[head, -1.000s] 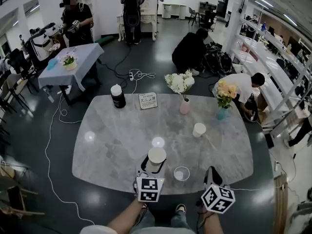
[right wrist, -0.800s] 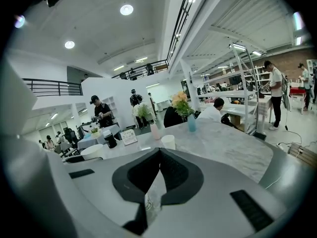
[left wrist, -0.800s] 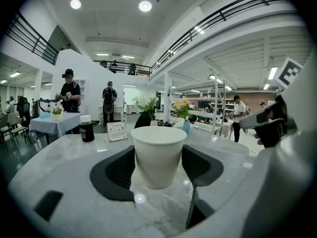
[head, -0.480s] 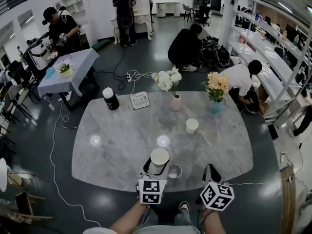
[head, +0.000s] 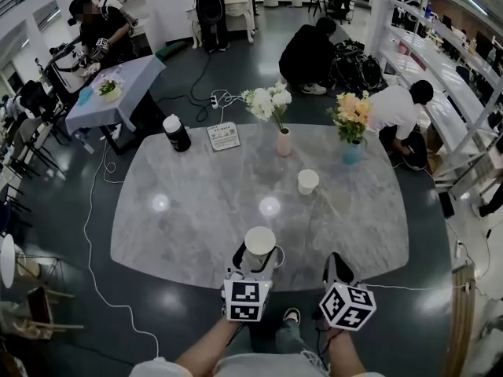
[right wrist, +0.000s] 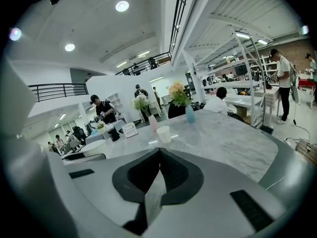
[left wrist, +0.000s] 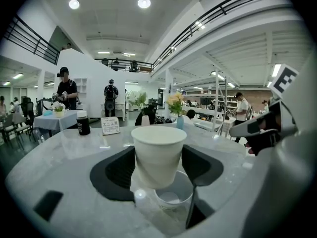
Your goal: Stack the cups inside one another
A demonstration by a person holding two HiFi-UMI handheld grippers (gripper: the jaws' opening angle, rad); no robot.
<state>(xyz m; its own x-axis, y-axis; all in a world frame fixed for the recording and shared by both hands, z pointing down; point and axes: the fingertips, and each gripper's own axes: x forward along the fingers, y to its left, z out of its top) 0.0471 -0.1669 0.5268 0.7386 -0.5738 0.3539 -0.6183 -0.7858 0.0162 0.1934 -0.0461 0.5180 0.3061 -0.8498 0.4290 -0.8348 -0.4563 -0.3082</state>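
My left gripper (head: 258,255) is shut on a white paper cup (head: 259,243), held upright by its sides just above the table. Its black fingers (left wrist: 114,170) clasp the held cup (left wrist: 158,155) on both flanks. Right under it a second cup (left wrist: 171,198) stands open on the marble, its rim (head: 279,257) peeking out at the held cup's right. A third cup (head: 307,181) stands alone farther out to the right, and shows small in the right gripper view (right wrist: 163,134). My right gripper (head: 338,267) hangs at the near edge, shut and empty (right wrist: 157,168).
On the grey marble table (head: 181,226) stand a pink vase of white flowers (head: 284,141), a blue vase of yellow flowers (head: 350,152), a black canister (head: 176,134) and a sign card (head: 223,136). People work beyond the far edge.
My left gripper carried its cup to the right, from beside the standing cup to right above it. The right gripper shifted only slightly.
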